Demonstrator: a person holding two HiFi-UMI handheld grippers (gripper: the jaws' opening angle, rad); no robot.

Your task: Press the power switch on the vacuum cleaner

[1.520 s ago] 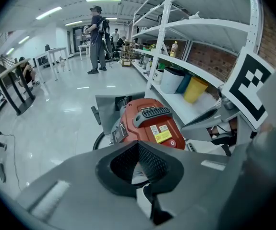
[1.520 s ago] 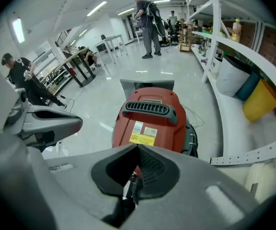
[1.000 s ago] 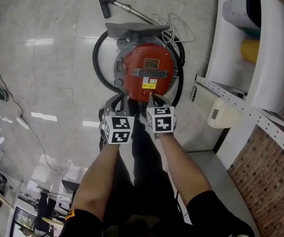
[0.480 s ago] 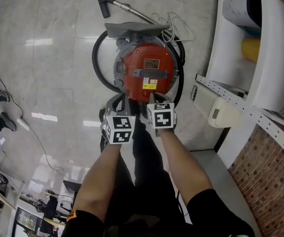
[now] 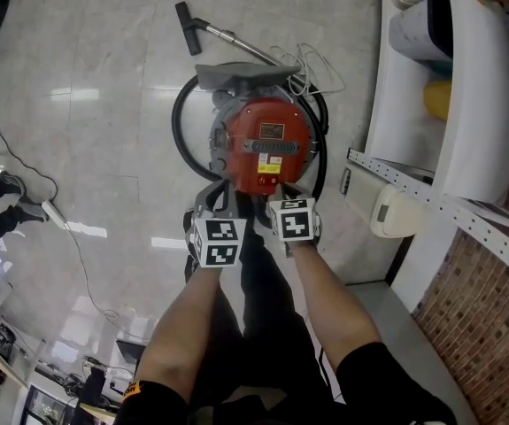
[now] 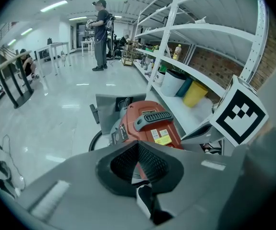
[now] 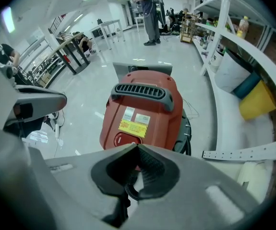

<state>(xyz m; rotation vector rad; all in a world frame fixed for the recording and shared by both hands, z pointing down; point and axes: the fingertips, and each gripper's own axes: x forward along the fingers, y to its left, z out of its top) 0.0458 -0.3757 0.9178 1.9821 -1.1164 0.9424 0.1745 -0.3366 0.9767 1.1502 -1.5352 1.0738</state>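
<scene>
vacuum cleaner (image 5: pixel 270 140): red, on floor (image 5: pixel 104 104) | left gripper (image 6: pixel 138 143): jaws together, near vacuum cleaner's rear | right gripper (image 7: pixel 137 146): jaws together, tips just beside vacuum cleaner's red switch (image 7: pixel 123 140)

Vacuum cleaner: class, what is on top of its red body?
A grey handle, a yellow sticker and a round red switch. The right claw hides the vacuum cleaner's near edge.

2 bare forearms reaching down, left tool (image 5: pixel 221 191) and right tool (image 5: pixel 276 193) side by side (each with jaws together)
</scene>
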